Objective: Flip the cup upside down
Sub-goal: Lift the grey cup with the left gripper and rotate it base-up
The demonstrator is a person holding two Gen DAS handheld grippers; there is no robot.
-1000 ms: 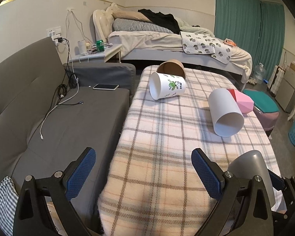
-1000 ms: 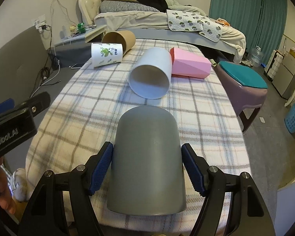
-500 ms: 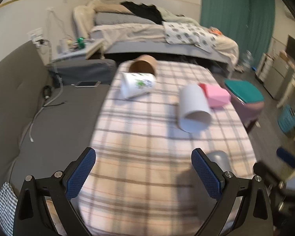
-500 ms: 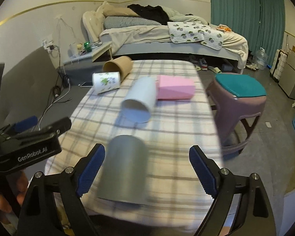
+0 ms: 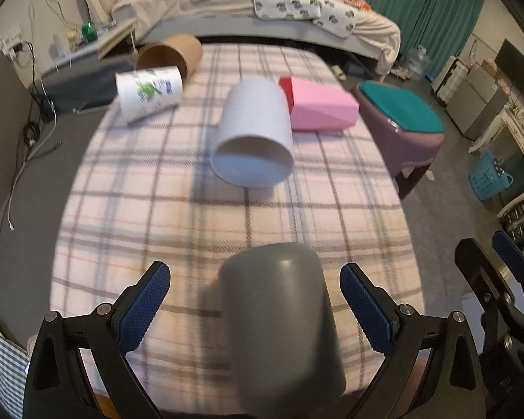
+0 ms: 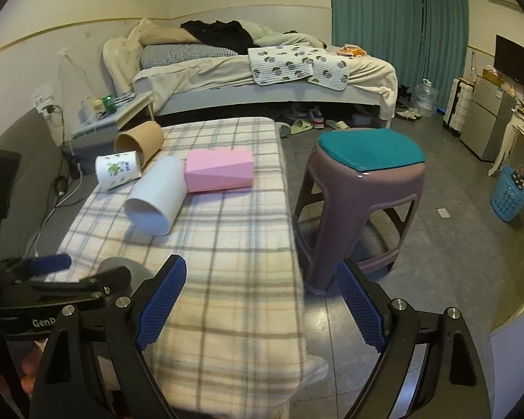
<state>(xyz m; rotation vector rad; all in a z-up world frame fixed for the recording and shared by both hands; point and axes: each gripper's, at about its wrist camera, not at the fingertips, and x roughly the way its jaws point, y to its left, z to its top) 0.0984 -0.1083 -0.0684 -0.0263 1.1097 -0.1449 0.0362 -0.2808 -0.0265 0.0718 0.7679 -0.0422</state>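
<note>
A grey cup point(image 5: 283, 317) stands upside down at the near edge of the plaid-covered table point(image 5: 157, 188). My left gripper point(image 5: 255, 307) is open, its blue pads on either side of the cup with gaps on both sides. In the right wrist view the grey cup point(image 6: 122, 267) shows partly behind the left gripper. My right gripper point(image 6: 262, 300) is open and empty, off the table's right edge. A white cup point(image 5: 255, 136), a printed white cup point(image 5: 148, 92) and a brown cup point(image 5: 171, 54) lie on their sides farther back.
A pink box point(image 5: 319, 106) lies beside the white cup. A purple stool with a teal cushion point(image 6: 363, 188) stands right of the table. A grey sofa point(image 5: 14, 174) runs along the left, a bed point(image 6: 262, 76) stands at the back.
The right gripper let go of the grey cup and drew back to the right. The left gripper moved right and now straddles the cup.
</note>
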